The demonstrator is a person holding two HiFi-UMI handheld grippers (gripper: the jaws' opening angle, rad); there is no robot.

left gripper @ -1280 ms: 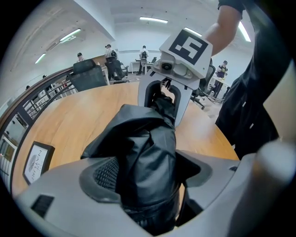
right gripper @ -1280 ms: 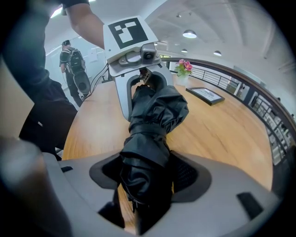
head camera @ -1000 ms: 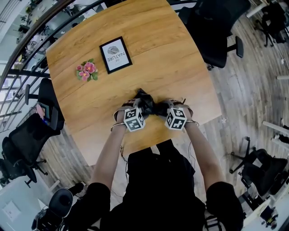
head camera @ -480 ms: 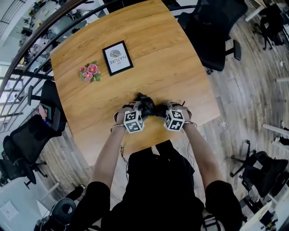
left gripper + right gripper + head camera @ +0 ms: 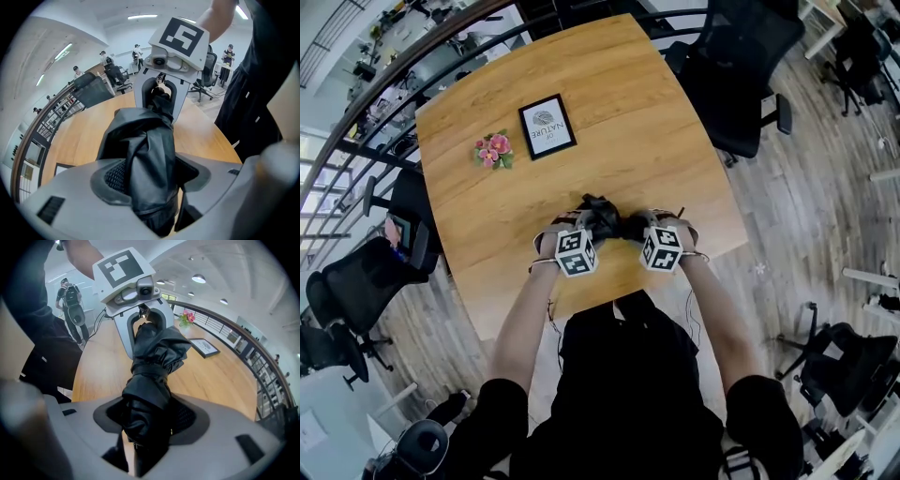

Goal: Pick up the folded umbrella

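The folded umbrella [image 5: 606, 218] is slung between the two tongs, near the table's [image 5: 628, 112] front edge, right in front of the person. Its long axis runs side to side, approx. parallel to that edge. Each end sits in one tool, so neither hand is nearer than the other.

Left gripper [image 5: 585, 225]: jaws fairly wide and closing, black fabric bunched between them and pressed against the pads in the left gripper view. Right gripper [image 5: 640, 226]: jaws part open, clamped round the strapped end of the bundle.

From both gripper views the umbrella looks to hang just off the wood, tho I can't be sure from overhead. So I'd judge the pickup is basically made.

The next move is prob. straight up, w/ both hands rising level so the bundle doesn't slide out of one side.

Room is no problem. The framed print [image 5: 547, 126] and flowers [image 5: 493, 150] sit well apart at the far side, and the office chair [image 5: 741, 66] is beyond the far corner. Only the near edge is close, just below the wrists.
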